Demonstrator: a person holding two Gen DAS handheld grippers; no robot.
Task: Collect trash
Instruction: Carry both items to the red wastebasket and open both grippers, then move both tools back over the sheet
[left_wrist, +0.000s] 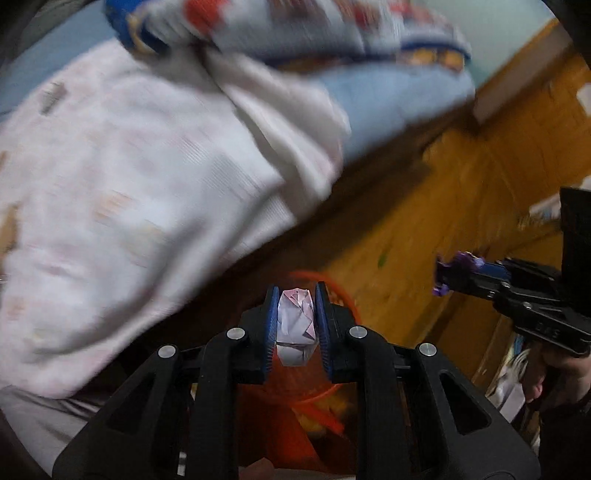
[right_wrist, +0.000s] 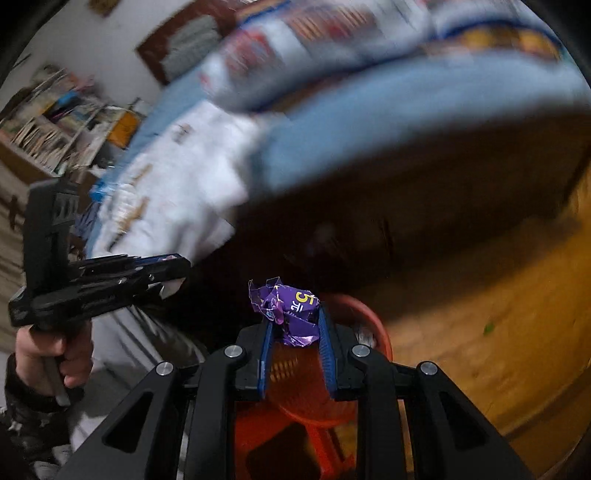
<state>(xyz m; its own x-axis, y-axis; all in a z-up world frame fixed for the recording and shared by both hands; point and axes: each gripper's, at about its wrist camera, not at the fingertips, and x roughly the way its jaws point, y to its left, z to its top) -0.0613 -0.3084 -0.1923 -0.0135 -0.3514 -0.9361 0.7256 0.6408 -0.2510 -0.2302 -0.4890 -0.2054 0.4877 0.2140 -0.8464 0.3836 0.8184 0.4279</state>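
My left gripper (left_wrist: 296, 295) is shut on a crumpled white and pink paper ball (left_wrist: 295, 325), held above an orange mesh basket (left_wrist: 343, 299). My right gripper (right_wrist: 293, 314) is shut on a crumpled purple wrapper (right_wrist: 290, 310) with a yellow "5", also above the orange basket (right_wrist: 369, 317). The right gripper with the purple wrapper (left_wrist: 458, 266) shows at the right of the left wrist view. The left gripper (right_wrist: 173, 275) shows at the left of the right wrist view, held in a hand.
A bed with a white patterned blanket (left_wrist: 129, 184), a blue sheet (right_wrist: 369, 122) and a printed quilt (left_wrist: 295, 26) fills the upper part. A wooden floor (left_wrist: 461, 206) lies to the right. A cluttered shelf (right_wrist: 55, 114) stands at the far left. An orange stool (right_wrist: 280, 439) is under the basket.
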